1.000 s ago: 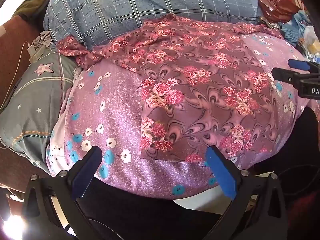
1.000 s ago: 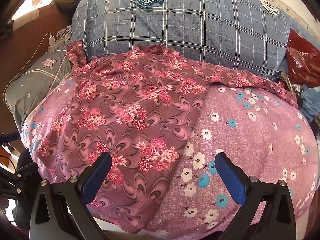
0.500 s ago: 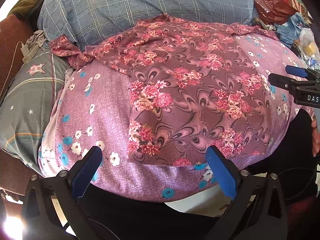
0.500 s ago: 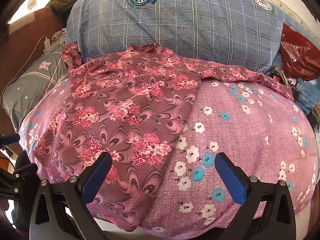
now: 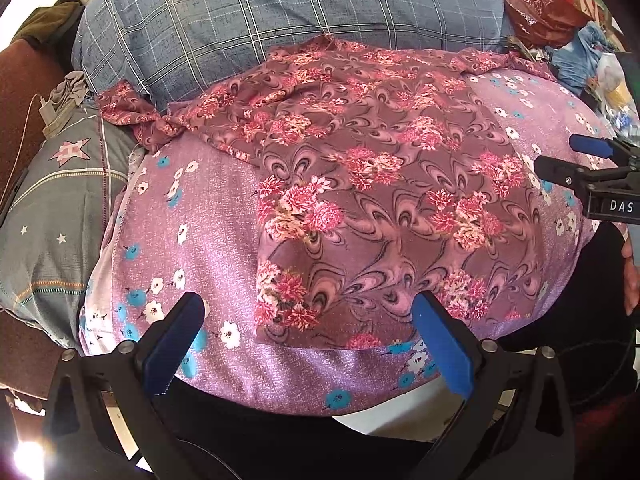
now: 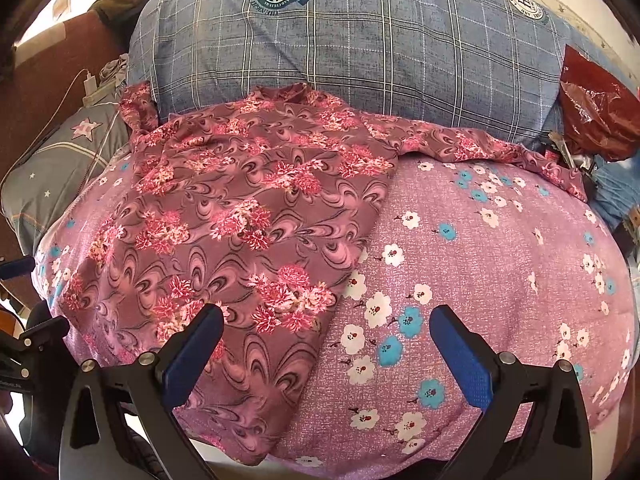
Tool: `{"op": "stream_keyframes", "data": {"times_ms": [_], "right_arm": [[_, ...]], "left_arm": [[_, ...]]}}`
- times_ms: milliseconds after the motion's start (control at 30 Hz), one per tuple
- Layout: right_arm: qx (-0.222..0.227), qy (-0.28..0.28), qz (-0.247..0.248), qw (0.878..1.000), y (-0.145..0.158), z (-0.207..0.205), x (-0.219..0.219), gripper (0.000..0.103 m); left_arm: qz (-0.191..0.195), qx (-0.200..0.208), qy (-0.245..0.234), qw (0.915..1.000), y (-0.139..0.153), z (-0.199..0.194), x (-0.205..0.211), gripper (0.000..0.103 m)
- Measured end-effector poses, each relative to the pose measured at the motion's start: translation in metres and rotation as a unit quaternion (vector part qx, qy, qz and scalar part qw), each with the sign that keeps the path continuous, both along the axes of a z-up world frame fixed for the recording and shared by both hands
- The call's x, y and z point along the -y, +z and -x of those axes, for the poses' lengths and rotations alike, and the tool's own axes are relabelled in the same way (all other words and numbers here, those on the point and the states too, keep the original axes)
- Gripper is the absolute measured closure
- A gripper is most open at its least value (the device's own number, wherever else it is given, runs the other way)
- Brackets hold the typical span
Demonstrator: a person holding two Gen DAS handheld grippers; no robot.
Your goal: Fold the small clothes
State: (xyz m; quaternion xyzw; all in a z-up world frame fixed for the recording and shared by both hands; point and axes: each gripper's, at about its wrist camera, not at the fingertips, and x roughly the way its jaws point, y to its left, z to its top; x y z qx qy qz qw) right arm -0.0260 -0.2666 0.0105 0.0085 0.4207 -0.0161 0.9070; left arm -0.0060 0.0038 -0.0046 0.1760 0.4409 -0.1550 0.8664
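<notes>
Purple floral cushion [image 6: 500, 264] centre frame | one maroon floral garment [image 6: 240, 216] draped across | two grippers, left gripper [image 5: 308, 336] and right gripper [image 6: 326, 350], at bottom, spread wide, empty

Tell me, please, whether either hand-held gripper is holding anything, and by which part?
Nothing is held: the left hand-held gripper and right hand-held gripper are both open above the floral garment.

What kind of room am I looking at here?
Most likely a bedroom at home: a floral garment is spread over a big purple flowered cushion, with a blue checked pillow behind and a star-print pillow to one side.
</notes>
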Motion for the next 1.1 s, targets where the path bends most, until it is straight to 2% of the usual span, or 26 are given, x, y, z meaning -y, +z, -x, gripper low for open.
{"op": "stream_keyframes", "data": {"times_ms": [833, 1100], "right_arm": [[-0.007, -0.001, -0.005, 1.0, -0.006, -0.006, 0.002, 0.0], [0.0, -0.023, -0.007, 1.0, -0.002, 0.0, 0.018, 0.0]], "left_arm": [[0.007, -0.005, 0.002, 1.0, 0.0, -0.008, 0.0, 0.0], [0.017, -0.008, 0.027, 0.9995, 0.004, -0.025, -0.009, 0.0]]}}
